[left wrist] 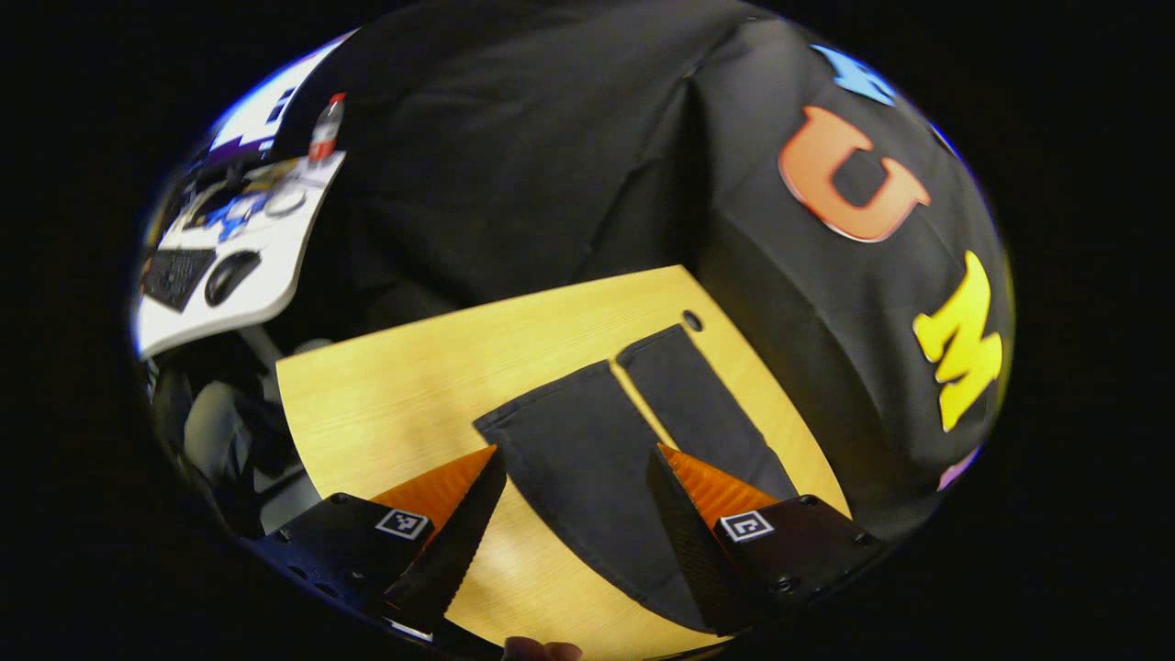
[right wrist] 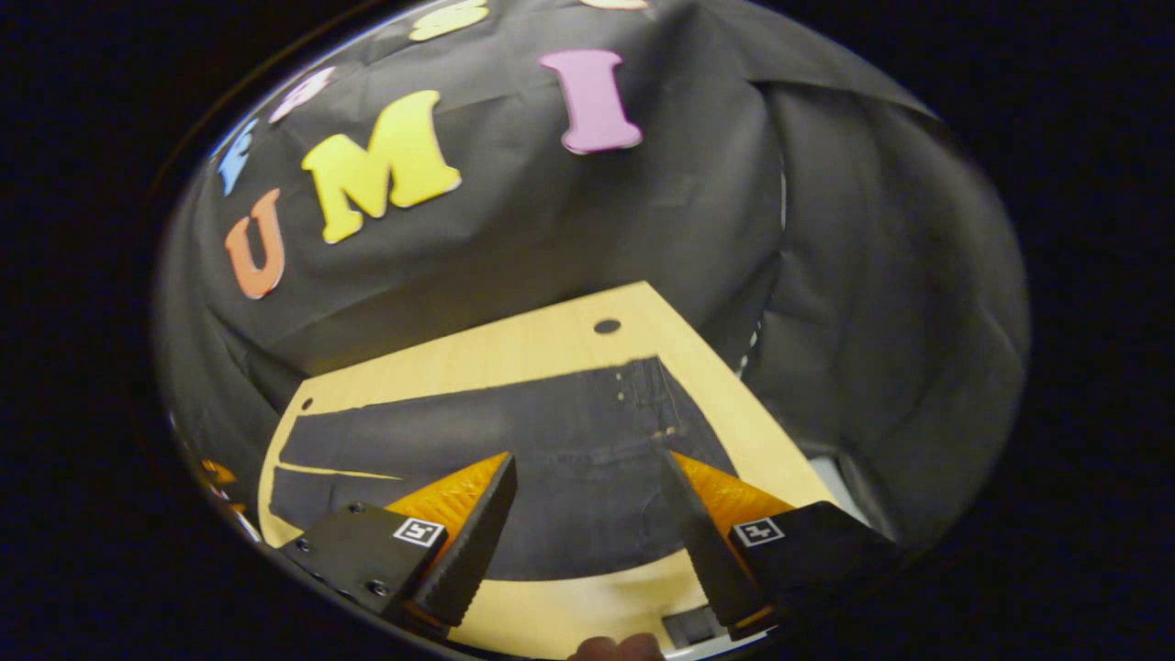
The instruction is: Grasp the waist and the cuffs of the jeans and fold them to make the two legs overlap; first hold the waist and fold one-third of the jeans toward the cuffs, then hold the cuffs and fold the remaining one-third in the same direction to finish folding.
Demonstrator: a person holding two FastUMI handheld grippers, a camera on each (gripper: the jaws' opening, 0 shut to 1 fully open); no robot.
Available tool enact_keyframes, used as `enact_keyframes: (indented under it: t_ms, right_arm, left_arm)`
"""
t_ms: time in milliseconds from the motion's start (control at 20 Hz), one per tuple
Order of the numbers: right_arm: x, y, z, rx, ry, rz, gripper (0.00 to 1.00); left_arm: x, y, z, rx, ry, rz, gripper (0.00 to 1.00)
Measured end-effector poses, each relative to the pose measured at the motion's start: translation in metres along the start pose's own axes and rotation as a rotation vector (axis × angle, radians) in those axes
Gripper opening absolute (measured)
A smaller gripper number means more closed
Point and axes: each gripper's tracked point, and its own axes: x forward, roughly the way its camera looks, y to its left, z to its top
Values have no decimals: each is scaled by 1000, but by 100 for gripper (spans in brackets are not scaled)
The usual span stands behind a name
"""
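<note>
Dark jeans (right wrist: 514,441) lie flat on the light wooden table (right wrist: 551,349), legs spread apart. In the left gripper view the two legs run away from me, the nearer leg (left wrist: 578,477) and the farther leg (left wrist: 698,404), with cuffs at their far ends. My left gripper (left wrist: 574,500) hovers open above the nearer leg, nothing between its fingers. In the right gripper view the waist end (right wrist: 656,404) lies to the right and the legs stretch left. My right gripper (right wrist: 587,509) hangs open over the seat of the jeans, holding nothing.
A white desk (left wrist: 266,275) with a keyboard, a mouse and a bottle (left wrist: 326,128) stands far left in the left gripper view. The table has small round holes (right wrist: 607,326) near its far corners. A fingertip (left wrist: 542,650) shows at the bottom edge.
</note>
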Motion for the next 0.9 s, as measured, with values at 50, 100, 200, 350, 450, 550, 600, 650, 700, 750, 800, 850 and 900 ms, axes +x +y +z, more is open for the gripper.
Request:
enact_keyframes:
  t_ms: [50,100,200,350,450,550,600,650,700,750,800,850,900]
  right_arm:
    - [5,-11,-10,62,37,-34,97]
    - [8,-22,-18,113,65,-66,99]
    - [11,-37,-28,220,118,-110,100]
    - [13,-45,-40,330,171,-170,98]
    - [20,-52,-44,362,194,-190,98]
    - [24,-57,-47,360,211,-207,98]
    - [27,-59,-49,354,224,-214,98]
    - [29,-60,-52,349,239,-219,98]
    - [31,-63,-55,348,259,-225,98]
    - [35,-66,-59,357,275,-232,98]
    - [40,-69,-62,383,292,-239,98]
    - [44,-72,-63,414,305,-245,98]
    - [46,-77,-64,440,315,-258,98]
  left_arm:
    - [15,11,0,-60,50,19,99]
    - [29,17,-2,-116,94,24,99]
    - [46,25,-7,-212,185,34,99]
    - [63,29,-4,-259,249,55,99]
    - [75,34,-2,-232,266,87,99]
    - [83,35,-5,-236,294,116,99]
    - [85,35,-7,-239,306,126,99]
    - [86,36,-9,-239,320,143,99]
    - [89,34,-6,-237,312,146,99]
    - [92,31,-4,-226,305,150,99]
    - [95,30,-2,-223,302,158,99]
    - [97,26,-3,-234,304,158,99]
    - [99,25,-3,-237,307,175,100]
